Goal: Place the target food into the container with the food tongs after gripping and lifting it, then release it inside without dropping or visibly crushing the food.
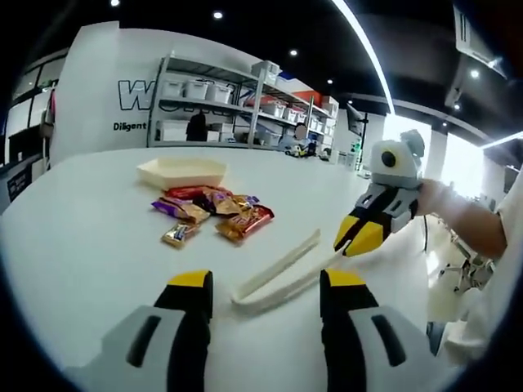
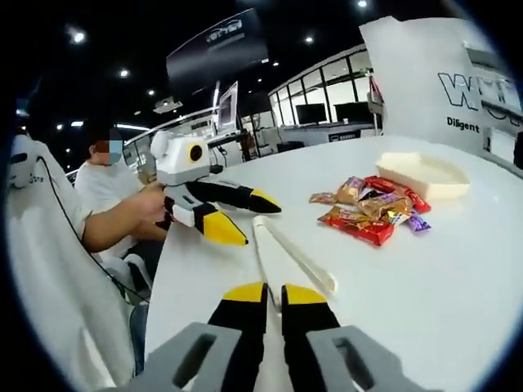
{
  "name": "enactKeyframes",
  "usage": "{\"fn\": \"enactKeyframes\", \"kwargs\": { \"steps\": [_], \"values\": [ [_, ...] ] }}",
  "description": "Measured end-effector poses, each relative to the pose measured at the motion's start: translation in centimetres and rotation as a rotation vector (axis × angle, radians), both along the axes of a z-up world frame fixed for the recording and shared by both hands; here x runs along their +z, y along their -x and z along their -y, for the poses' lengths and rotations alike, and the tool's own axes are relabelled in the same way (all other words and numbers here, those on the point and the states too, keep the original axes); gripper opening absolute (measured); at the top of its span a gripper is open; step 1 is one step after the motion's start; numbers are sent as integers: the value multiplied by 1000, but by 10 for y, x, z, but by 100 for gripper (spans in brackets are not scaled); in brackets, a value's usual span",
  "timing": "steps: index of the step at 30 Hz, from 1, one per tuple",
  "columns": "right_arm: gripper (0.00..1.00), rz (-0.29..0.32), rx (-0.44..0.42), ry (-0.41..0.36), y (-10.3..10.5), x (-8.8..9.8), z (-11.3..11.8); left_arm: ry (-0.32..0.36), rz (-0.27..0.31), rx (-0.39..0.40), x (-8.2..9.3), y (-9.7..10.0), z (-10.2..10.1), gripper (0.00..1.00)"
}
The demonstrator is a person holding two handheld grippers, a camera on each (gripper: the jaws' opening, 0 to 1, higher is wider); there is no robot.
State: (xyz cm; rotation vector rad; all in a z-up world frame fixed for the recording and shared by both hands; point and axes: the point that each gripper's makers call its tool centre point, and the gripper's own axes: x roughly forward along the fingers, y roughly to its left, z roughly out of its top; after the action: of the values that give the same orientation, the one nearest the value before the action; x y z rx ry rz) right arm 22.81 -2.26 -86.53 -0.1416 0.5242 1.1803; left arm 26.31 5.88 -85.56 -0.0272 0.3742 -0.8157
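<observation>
The white food tongs lie flat on the white table. Nobody has picked them up yet.

In the left gripper view, the left hand-held gripper has its two jaws wide apart. The joined end of the tongs lies between them on the table. The jaws are not squeezing anything.

The right hand-held gripper comes in from the right side of that view. Its yellow tips are at the far end of the tongs, where the two arms spread. It looks like it touches them or is just beside them, but I cannot tell which. In the right gripper view, the right hand-held gripper has its jaws close together, with only a thin gap. The tongs run out in front of them. I cannot tell if the jaws hold the tongs or just sit by them.

The food is a little pile of wrapped candy bars in red, orange and purple wrappers. It sits on the table past the tongs. Just behind it is the cream container. It looks empty.

So I think the job is only starting. The tongs still need to be picked up. Then a candy must be pinched softly, lifted, carried to the container and let go inside.
</observation>
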Motion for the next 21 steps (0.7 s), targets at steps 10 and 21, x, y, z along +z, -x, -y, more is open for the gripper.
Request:
{"fn": "enactKeyframes", "kwargs": {
  "steps": [10,21],
  "values": [
    [2,77,15,50,-2,10,-7,2,9,-10,4,0,-3,52],
    [7,126,97,196,2,-2,-32,6,15,-14,6,3,-11,52]
  ]
}}
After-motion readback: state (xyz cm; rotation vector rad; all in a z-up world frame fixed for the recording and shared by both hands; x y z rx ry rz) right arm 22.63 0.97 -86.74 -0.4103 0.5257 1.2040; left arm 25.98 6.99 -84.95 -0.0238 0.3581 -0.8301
